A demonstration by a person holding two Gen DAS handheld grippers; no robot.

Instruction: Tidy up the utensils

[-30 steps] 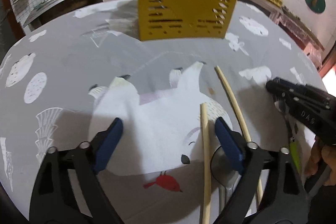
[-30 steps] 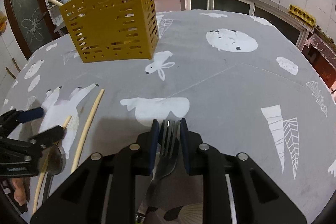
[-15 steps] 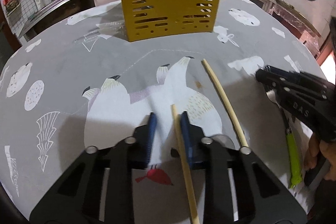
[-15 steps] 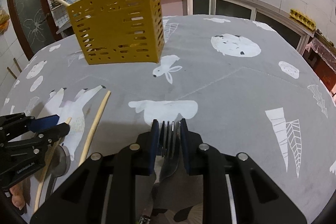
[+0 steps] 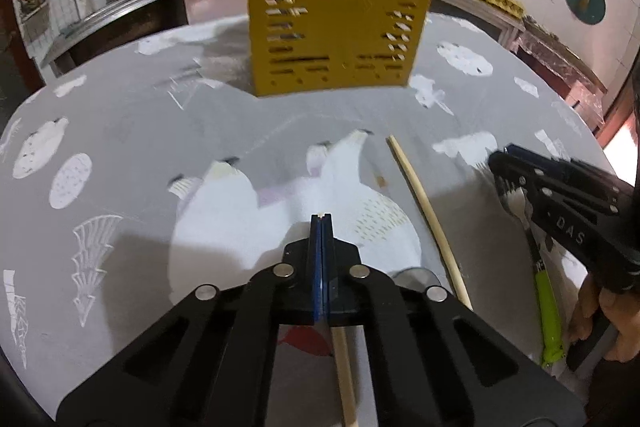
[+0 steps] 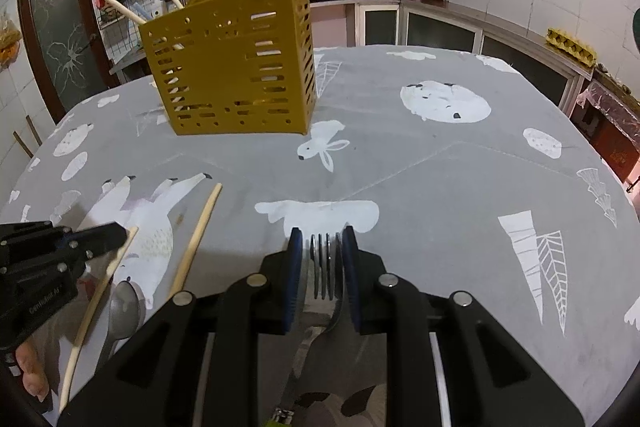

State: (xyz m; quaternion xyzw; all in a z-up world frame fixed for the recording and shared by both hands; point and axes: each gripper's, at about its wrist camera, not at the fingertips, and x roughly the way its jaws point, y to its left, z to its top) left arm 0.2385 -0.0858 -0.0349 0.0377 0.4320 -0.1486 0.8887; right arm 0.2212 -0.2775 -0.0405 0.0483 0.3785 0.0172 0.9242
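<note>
My left gripper (image 5: 321,223) is shut on a pale wooden chopstick (image 5: 345,367), whose tip just shows between the blue pads. A second chopstick (image 5: 424,211) lies on the cloth to its right, and a spoon (image 5: 416,275) lies partly hidden under the fingers. My right gripper (image 6: 319,239) is shut on a fork (image 6: 325,267), tines forward; its green handle (image 5: 549,311) shows in the left wrist view. The yellow slotted utensil holder (image 5: 336,27) stands ahead on the table with several chopsticks in it. In the right wrist view the left gripper (image 6: 120,233) sits at far left.
A grey tablecloth (image 6: 440,163) with white animal prints covers the round table. The holder (image 6: 232,67) is at the back left in the right wrist view. Kitchen counters, hanging tools and a stove ring the table. A hand (image 5: 600,323) grips the right tool.
My left jaws went from wide apart to shut on the nearer chopstick. The right gripper kept its hold on the fork and barely moved.
</note>
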